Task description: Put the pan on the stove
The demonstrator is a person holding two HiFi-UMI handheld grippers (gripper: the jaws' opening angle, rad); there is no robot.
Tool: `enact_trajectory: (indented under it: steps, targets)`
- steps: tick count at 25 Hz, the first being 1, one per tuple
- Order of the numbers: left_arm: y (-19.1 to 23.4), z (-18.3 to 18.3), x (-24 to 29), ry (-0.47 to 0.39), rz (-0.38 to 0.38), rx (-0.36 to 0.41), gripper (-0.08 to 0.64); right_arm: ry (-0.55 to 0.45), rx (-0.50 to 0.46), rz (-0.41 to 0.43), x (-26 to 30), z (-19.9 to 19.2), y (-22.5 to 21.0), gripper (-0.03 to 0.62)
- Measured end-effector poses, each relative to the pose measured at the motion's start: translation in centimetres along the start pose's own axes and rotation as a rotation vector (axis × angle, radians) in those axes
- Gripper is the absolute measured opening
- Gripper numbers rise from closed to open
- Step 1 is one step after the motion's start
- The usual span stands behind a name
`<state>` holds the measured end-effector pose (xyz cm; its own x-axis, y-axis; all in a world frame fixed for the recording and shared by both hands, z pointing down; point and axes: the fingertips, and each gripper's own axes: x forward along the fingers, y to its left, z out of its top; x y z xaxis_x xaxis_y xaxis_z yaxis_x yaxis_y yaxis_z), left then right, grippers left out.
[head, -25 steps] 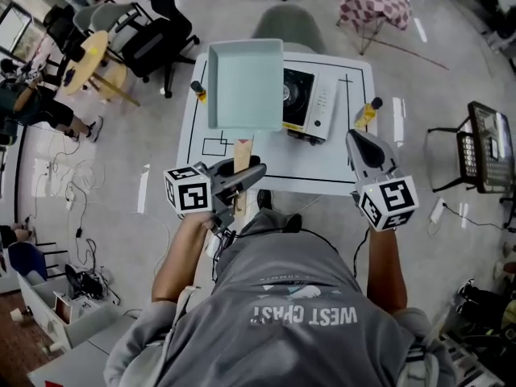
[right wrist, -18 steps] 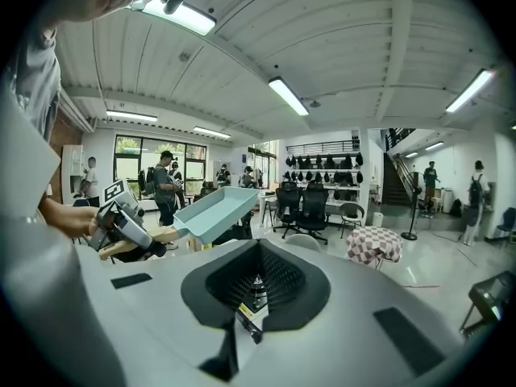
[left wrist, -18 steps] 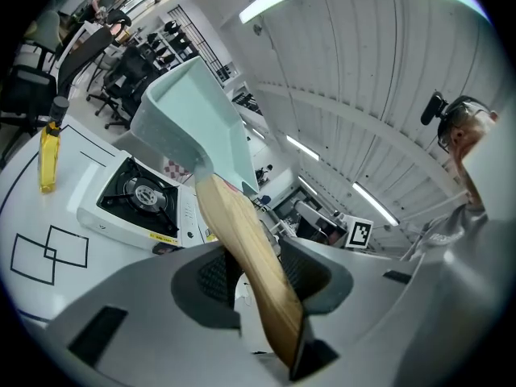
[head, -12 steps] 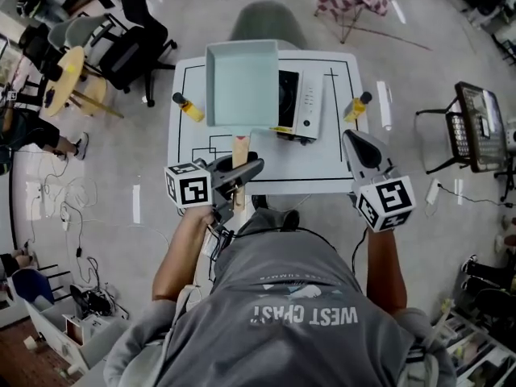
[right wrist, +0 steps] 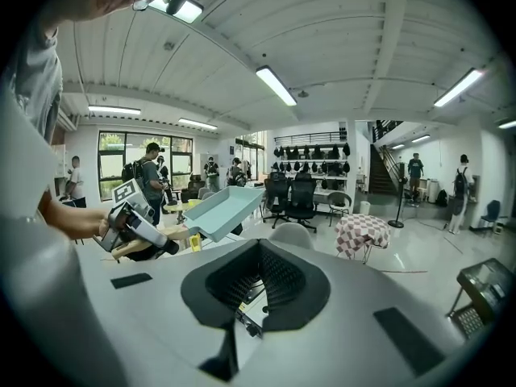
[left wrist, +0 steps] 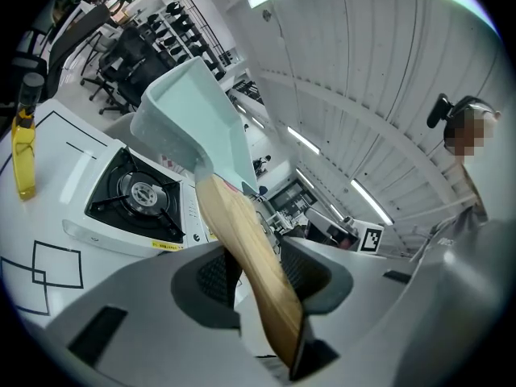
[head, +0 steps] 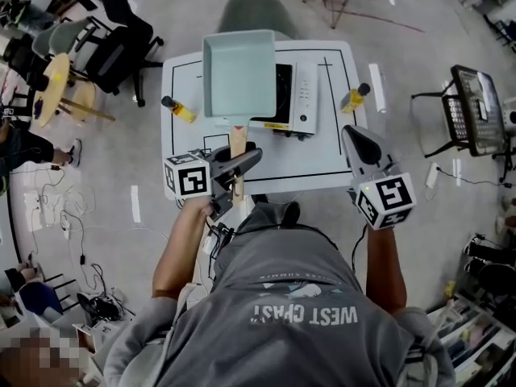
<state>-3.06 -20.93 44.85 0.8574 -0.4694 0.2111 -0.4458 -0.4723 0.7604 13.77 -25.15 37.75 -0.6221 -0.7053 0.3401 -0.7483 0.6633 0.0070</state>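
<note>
Pan (head: 239, 75), gripped by left tool (head: 246, 158), hangs partly over stove (head: 295, 97).

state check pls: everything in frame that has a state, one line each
pan: held by its wooden handle, raised off the table, not on the stove yet
left claw: shut on the pan handle
right claw: shut, empty
stove: burner bare, no flame visible
left bottle: upright, cap on
right bottle: standing on the table, cap on
</note>
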Motion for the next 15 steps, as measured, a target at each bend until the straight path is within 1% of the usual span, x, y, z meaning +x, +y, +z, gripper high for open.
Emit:
enact_trajectory:
  steps: [5,15]
  targets:
    - [1.8,0.6,0.6,0.016,0.000,-0.015,0.147,0.017,0.006,-0.016,0.7,-0.1,-0.5,0.011]
    - [5.6,0.7,1.9,0.059,-0.004,-0.065,0.147,0.054,0.031,-0.046,2.2,-1.1,-1.0,0.012]
